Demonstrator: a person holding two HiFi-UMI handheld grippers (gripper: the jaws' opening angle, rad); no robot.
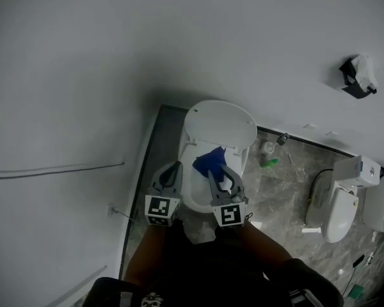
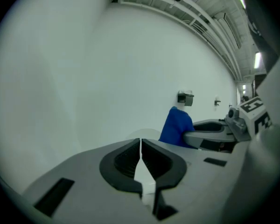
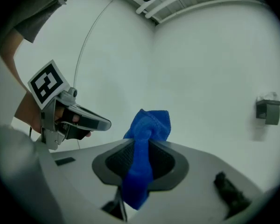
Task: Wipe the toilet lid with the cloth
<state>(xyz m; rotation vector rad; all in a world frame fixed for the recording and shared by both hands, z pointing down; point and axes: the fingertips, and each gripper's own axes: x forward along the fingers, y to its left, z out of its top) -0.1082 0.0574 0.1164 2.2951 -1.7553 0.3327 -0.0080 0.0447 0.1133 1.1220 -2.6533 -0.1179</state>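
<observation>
The white toilet stands against the wall with its lid raised and the bowl open below. My right gripper is shut on a blue cloth and holds it over the bowl, in front of the lid. In the right gripper view the cloth is pinched between the jaws, bunched above them and hanging below. My left gripper hovers by the bowl's left rim, apart from it. Its jaws are shut with nothing between them. The left gripper view shows the cloth to the right.
A second toilet stands on the marble floor to the right. A dark holder is fixed on the wall. Small items, one green, lie on the floor beside the toilet. A thin cable runs along the left wall.
</observation>
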